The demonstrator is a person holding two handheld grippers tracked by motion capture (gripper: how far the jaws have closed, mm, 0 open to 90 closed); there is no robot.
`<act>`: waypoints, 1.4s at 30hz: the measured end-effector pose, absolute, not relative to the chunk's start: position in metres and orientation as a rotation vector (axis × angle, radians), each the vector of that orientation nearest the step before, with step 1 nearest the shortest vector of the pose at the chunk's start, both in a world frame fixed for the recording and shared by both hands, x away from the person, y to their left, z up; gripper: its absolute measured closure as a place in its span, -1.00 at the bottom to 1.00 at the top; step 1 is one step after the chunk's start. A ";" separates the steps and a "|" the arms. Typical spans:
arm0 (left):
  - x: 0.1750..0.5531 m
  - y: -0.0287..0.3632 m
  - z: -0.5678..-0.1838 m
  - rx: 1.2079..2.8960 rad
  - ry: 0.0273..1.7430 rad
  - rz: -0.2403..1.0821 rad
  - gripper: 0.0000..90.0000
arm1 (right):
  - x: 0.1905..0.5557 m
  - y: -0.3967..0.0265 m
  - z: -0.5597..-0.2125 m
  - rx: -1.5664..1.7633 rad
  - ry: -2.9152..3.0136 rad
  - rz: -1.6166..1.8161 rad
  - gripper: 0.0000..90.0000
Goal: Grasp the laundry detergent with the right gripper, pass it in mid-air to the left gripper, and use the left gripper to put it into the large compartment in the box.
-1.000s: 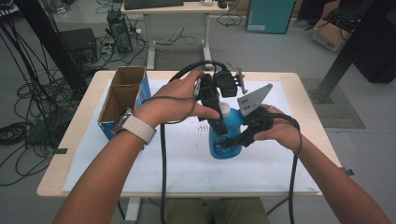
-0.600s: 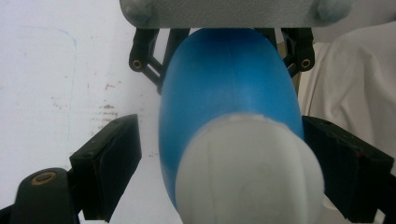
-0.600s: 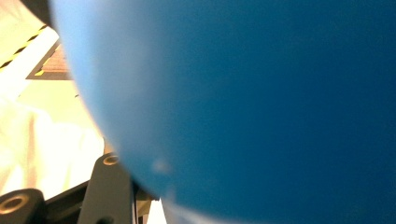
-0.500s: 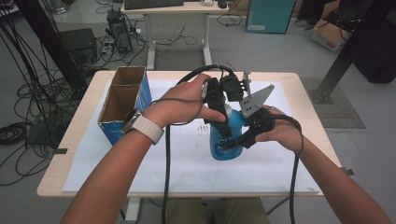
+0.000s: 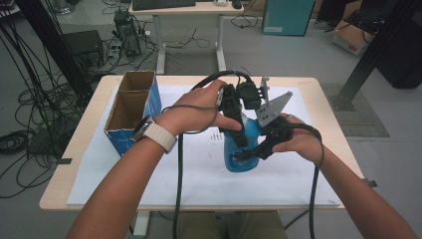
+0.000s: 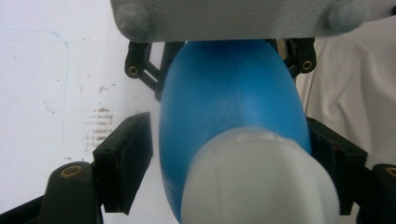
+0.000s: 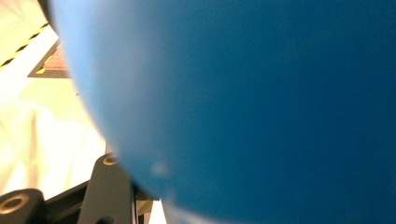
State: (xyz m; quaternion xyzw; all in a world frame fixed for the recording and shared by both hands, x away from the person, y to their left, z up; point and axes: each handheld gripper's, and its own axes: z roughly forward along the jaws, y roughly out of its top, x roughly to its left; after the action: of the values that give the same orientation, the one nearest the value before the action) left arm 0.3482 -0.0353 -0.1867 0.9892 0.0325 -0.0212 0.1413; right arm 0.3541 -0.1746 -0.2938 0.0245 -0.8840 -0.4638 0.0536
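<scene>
Both grippers on the blue bottle, mid-table.

Near edge: the person's forearms come in over the white sheet (image 5: 149, 174) covering the table (image 5: 74, 164). Right gripper (image 5: 249, 152) is clamped on the lower body of the blue bottle (image 5: 239, 149), which stands upright on the sheet at centre (in the right gripper view its blue wall sits right against the lens). Left gripper (image 5: 234, 127) comes down over the top; its jaws have just been closing, with the bottle's white cap (image 6: 259, 182) and neck between them. In the left gripper view, the right pad meets the bottle and the left pad (image 6: 123, 161) is a sliver off, so half-closed, no full grip yet. Farther left: open cardboard box (image 5: 129, 112), well apart from the bottle.
</scene>
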 end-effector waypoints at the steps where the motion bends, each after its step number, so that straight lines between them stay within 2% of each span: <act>1: 0.348 -0.035 -0.187 2.854 0.094 -0.058 -0.43 | 0.354 -0.175 -0.294 0.075 -2.686 -1.410 -0.04; 9: 0.347 -0.037 -0.188 2.860 0.074 -0.066 -0.20 | 0.355 -0.173 -0.295 0.090 -2.699 -1.407 -0.04; 42: 0.343 -0.036 -0.191 2.882 0.075 -0.032 -0.18 | 0.353 -0.172 -0.297 0.082 -2.720 -1.386 -0.04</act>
State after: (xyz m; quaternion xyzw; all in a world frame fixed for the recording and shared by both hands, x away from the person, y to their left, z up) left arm 0.3428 -0.0359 -0.1912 0.9912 0.0259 -0.0111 0.1291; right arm 0.3529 -0.1718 -0.2974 0.0268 -0.8899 -0.4533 0.0440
